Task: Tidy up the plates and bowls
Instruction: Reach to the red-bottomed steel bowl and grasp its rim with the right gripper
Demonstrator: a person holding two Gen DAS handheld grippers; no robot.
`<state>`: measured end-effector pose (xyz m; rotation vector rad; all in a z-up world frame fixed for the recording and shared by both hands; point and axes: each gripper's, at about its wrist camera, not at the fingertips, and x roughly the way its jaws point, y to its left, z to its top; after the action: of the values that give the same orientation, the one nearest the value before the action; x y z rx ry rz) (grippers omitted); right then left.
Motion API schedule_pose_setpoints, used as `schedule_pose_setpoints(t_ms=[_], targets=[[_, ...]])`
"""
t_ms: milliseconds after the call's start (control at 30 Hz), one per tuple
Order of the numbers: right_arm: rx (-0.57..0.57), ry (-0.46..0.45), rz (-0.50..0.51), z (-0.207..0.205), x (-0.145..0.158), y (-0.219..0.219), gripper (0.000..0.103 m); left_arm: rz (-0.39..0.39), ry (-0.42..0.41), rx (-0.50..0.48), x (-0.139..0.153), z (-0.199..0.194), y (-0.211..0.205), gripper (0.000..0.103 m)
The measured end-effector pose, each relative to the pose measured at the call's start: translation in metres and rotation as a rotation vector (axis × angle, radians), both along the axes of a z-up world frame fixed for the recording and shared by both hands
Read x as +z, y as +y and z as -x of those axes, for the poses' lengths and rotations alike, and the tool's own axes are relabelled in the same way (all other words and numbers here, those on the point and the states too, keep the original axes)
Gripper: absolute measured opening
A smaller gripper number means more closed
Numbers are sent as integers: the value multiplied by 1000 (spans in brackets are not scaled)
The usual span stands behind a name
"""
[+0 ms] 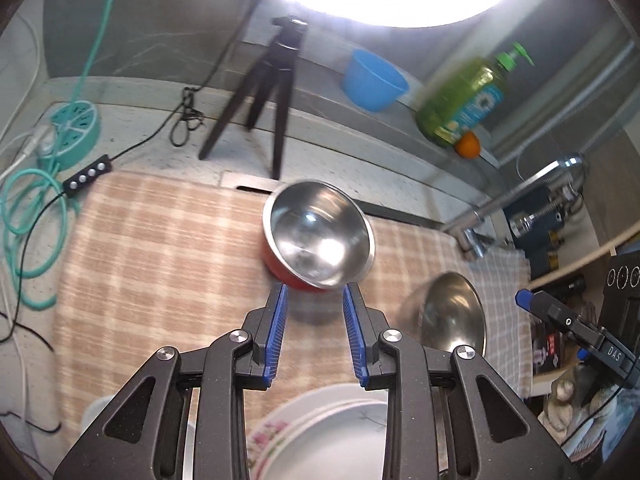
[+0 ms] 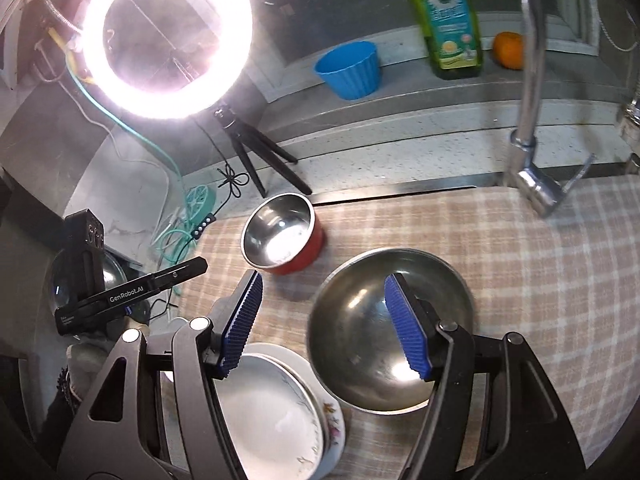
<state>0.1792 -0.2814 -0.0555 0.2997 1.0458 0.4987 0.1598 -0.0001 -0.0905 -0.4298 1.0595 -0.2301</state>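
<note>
A steel bowl with a red outside (image 1: 319, 232) sits on the checked cloth (image 1: 160, 248); it also shows in the right wrist view (image 2: 280, 234). My left gripper (image 1: 314, 292) is open just short of its near rim, not touching it. A larger plain steel bowl (image 1: 452, 312) sits to the right. My right gripper (image 2: 324, 282) is open above that bowl's (image 2: 360, 328) left rim, one finger over its inside. A stack of white plates, the lowest with a floral rim (image 2: 280, 416), lies under both grippers, and also shows in the left wrist view (image 1: 320, 436).
A ring light on a black tripod (image 2: 248, 148) stands behind the cloth. A faucet (image 2: 532, 80) rises at the right. On the back ledge are a blue cup (image 2: 350, 68), a green soap bottle (image 2: 448, 16) and an orange (image 2: 508, 50). Teal cable and a power strip (image 1: 72, 128) lie left.
</note>
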Motion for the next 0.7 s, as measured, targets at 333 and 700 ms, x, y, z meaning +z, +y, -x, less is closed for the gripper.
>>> schedule_pose_setpoints(t_ms=[333, 700], targets=[[53, 114, -45, -43, -31, 40, 62, 44, 58, 50, -21, -30, 22, 27], [57, 201, -12, -85, -71, 69, 46, 32, 97, 38, -40, -60, 17, 24]])
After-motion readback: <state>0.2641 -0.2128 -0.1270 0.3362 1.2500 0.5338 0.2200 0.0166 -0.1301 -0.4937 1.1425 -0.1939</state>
